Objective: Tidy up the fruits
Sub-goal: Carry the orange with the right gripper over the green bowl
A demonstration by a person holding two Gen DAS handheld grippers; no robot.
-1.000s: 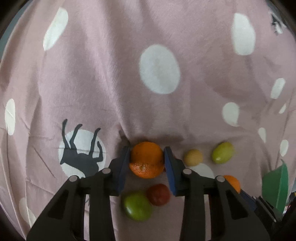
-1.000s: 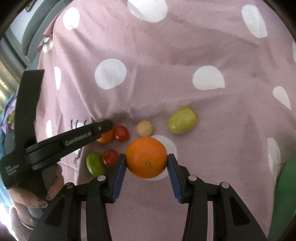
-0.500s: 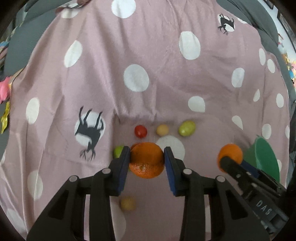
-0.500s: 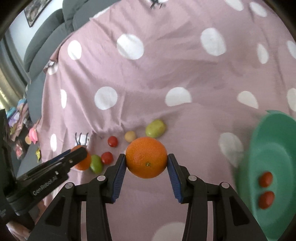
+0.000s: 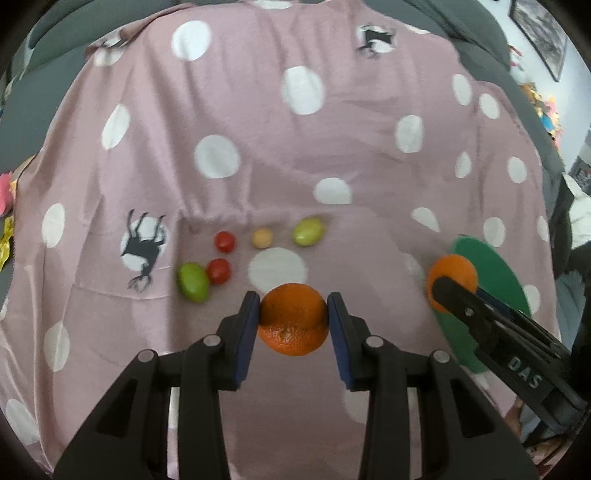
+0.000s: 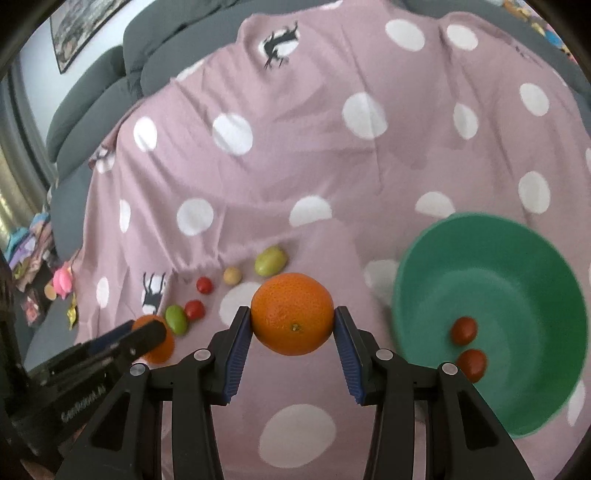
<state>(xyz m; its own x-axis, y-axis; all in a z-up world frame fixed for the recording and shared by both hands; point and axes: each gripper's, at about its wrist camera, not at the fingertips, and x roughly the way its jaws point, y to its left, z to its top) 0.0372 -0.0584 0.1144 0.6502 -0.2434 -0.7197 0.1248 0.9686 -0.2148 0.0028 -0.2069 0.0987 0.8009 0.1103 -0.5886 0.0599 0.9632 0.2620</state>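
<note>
My left gripper [image 5: 293, 314] is shut on an orange [image 5: 293, 319] and holds it above the pink dotted cloth [image 5: 258, 110]. My right gripper [image 6: 292, 321] is shut on a second orange [image 6: 292, 314], held in the air to the left of a green bowl [image 6: 491, 280] that holds two red tomatoes [image 6: 464, 330]. On the cloth lie two green fruits [image 5: 192, 282], two red tomatoes [image 5: 225, 242] and a small yellow fruit [image 5: 262, 237]. The right gripper's orange also shows in the left wrist view [image 5: 452, 275], beside the bowl [image 5: 491, 277].
The cloth covers a grey sofa [image 6: 92, 103]. Coloured toys and clutter [image 6: 61, 284] lie at the far left beyond the cloth. A framed picture [image 6: 77, 33] hangs on the wall behind.
Both grippers have risen and pulled back with their oranges. The right gripper has swung right, bringing the green bowl fully into view. The loose fruits stay put.
</note>
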